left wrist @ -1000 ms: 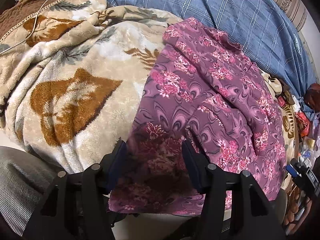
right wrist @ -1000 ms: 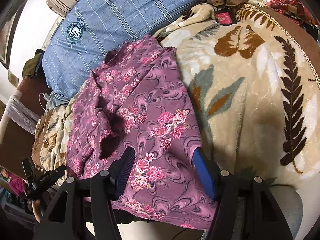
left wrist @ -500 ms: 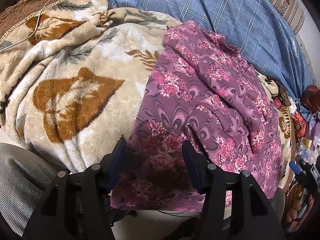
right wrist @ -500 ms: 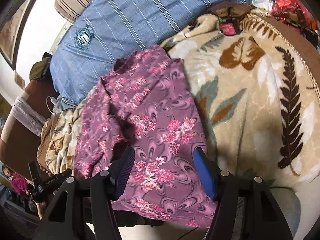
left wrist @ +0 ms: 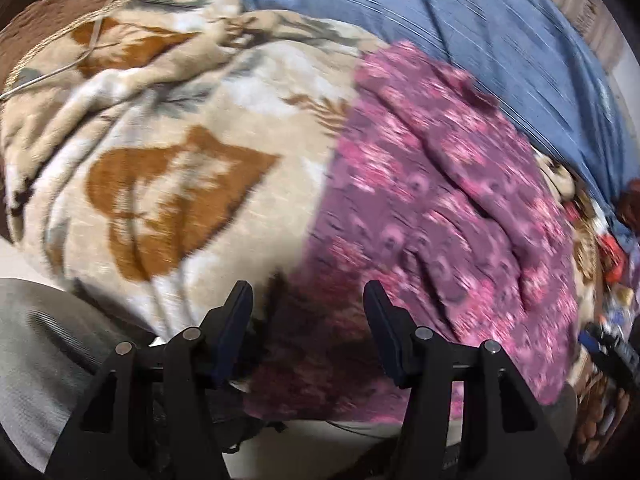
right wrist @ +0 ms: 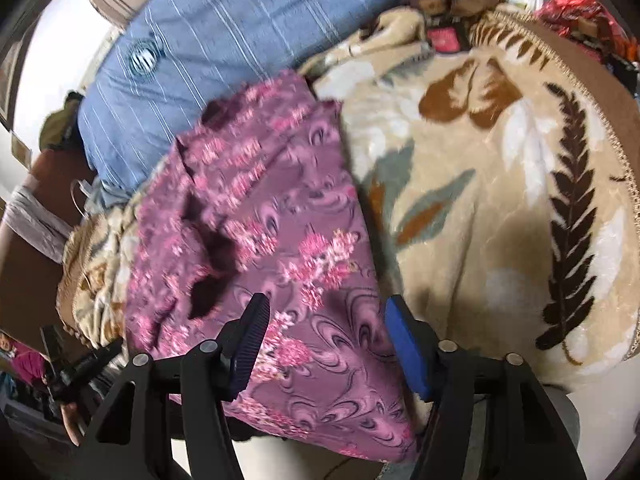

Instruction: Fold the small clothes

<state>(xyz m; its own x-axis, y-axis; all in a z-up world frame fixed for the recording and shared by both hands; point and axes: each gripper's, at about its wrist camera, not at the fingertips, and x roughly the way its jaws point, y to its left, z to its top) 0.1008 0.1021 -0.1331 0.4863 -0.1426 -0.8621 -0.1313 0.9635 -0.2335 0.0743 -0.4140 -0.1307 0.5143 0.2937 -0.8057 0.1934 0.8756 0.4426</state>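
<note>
Purple floral garment (left wrist: 432, 208) lies spread over a beige leaf-print blanket (left wrist: 168, 168) on the bed, its far end against a blue striped pillow (left wrist: 500, 40). We see the left tongs (left wrist: 308, 316) with jaws apart — they hover over the garment's near left corner, where cloth meets blanket, pinching nothing. From the other camera, the right tongs (right wrist: 324, 336) sit above the near hem of the garment (right wrist: 280, 240); their jaws have just been closing a little, cloth showing between them yet the pads not pressing it. Both views are blurred.
</note>
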